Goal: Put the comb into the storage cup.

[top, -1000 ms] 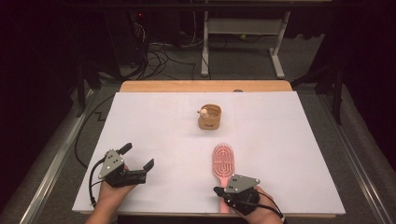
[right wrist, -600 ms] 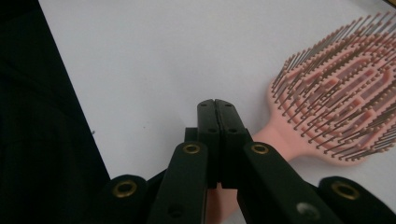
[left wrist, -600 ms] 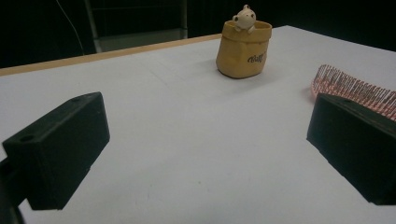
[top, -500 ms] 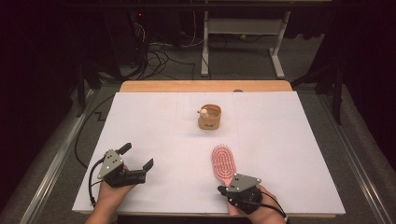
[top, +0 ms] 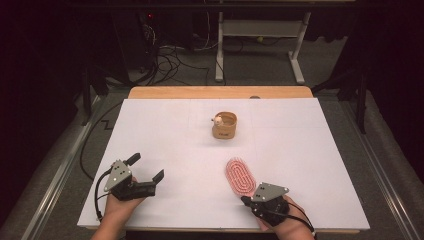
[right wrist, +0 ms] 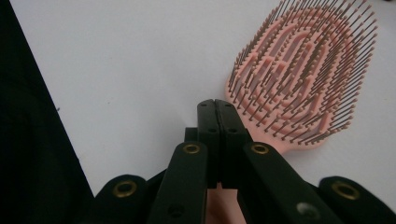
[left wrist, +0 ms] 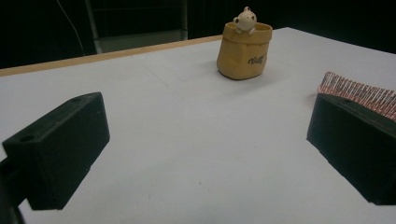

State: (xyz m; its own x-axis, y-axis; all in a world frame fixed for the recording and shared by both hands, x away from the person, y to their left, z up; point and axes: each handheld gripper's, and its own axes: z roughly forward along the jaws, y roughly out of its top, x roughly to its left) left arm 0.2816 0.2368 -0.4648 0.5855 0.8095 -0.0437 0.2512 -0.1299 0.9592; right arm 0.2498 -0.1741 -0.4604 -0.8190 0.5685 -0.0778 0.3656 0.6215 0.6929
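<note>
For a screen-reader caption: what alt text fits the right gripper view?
The right gripper, fingers shut on the handle of a pink hairbrush, whose bristles face up over a white table.

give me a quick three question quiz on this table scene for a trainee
1. True or false: the right gripper has its jaws closed on the handle of the pink hairbrush.
2. Which way do the hairbrush's bristles face? A) up B) down into the table C) cannot tell
3. Fill in: a small animal figure peeks over the rim of the tan ____ at the middle of the white table.

Key
1. True. In the right gripper view the jaws meet over the pink handle.
2. A. The bristles stand upward in the high view and the right gripper view.
3. Pot. The left gripper is open, with nothing between its jaws.
</note>
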